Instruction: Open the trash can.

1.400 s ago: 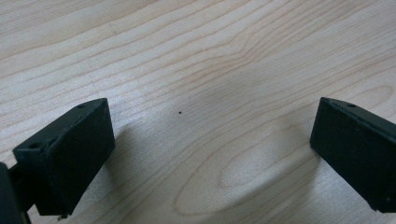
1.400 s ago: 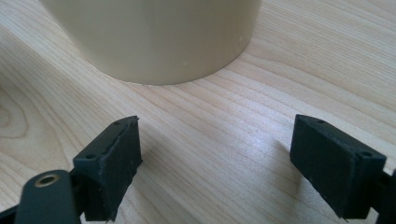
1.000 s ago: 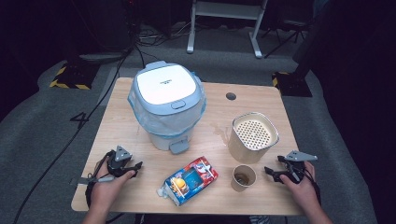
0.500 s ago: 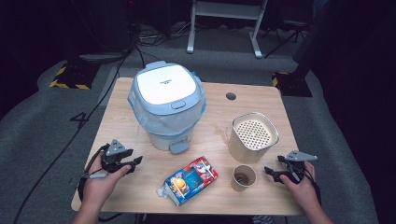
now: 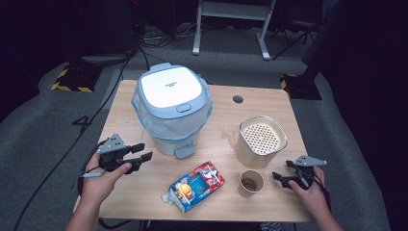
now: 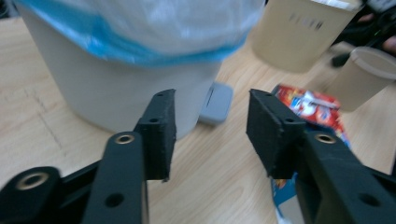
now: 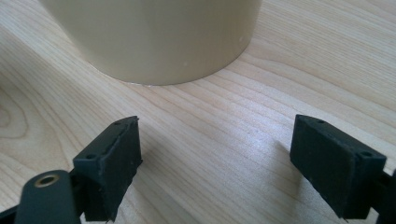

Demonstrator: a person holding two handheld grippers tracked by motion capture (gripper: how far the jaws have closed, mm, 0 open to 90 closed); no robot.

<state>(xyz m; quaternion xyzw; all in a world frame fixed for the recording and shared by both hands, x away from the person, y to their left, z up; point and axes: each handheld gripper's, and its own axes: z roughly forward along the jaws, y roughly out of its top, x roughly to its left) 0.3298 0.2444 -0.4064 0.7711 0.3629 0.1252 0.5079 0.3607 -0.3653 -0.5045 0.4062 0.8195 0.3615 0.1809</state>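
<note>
Table lit evenly, surroundings dark; left close-up blurred.

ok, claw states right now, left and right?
Left claw: open, nothing between its jaws, which have just been closing.
Right claw: open wide, empty, near the beige paper cup.

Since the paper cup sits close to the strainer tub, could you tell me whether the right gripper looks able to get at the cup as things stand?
Probably yes. The right gripper is open and empty, level with the paper cup, with bare table between them. The strainer tub stands just behind the cup, not across the approach.
</note>
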